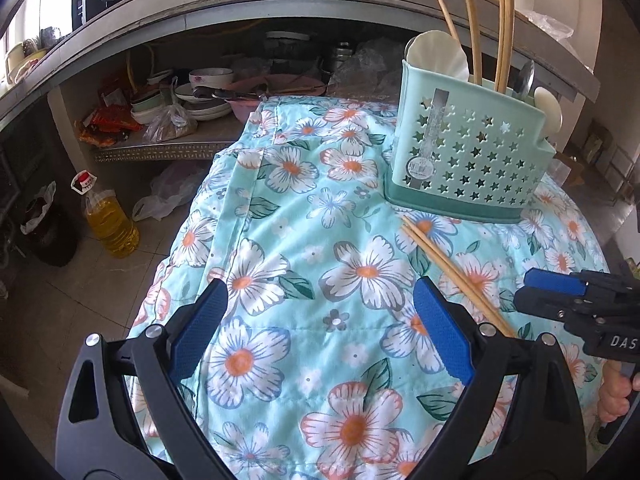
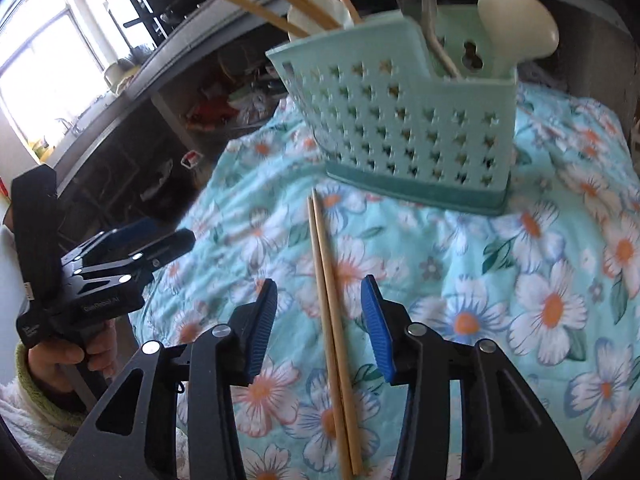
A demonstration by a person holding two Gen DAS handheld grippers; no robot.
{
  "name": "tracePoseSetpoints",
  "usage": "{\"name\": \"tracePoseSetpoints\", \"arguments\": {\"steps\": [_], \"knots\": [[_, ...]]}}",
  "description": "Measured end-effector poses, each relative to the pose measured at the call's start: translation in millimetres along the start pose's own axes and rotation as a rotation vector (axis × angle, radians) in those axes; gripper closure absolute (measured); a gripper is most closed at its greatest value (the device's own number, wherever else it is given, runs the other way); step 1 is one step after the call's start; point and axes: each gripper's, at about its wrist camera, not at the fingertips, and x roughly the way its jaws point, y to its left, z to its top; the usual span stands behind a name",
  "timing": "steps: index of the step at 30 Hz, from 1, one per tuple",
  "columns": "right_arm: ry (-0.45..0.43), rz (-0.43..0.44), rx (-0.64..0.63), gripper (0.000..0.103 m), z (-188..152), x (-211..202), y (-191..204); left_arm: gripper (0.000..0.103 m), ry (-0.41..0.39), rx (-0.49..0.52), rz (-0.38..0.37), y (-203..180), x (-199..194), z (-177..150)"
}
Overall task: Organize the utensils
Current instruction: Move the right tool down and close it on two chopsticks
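Wooden chopsticks [image 2: 330,316]: 2 lie side by side on the floral cloth [image 1: 304,248], just in front of the holder, their length running between the right tongs' fingers, so a straight closing would pinch both.
Right tongs [image 2: 319,322]: parted wide, straddling the pair, gripping nothing.
Left tongs [image 1: 320,336]: spread wide over bare cloth, holding nothing, kept aside.
Mint holder [image 1: 466,156]: upright on the cloth-covered tabletop, already carrying chopsticks, spoons and a pale ladle [image 2: 516,28].
Step, judged: clamp the pair, then stand it in the holder.
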Motion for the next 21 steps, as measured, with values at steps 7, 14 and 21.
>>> {"name": "tracePoseSetpoints", "arguments": {"steps": [7,14,21], "knots": [[0.083,0.045,0.116,0.074,-4,28,-15,0.013,-0.001,0.038,0.039,-5,-5,-4],[0.107,0.095,0.192,0.086,-11,29,-29,0.013,-0.008,0.051,0.05,-6,-9,-3],[0.095,0.138,0.253,0.094,-16,25,-33,0.013,-0.011,0.067,0.054,-9,-10,-4]]}}
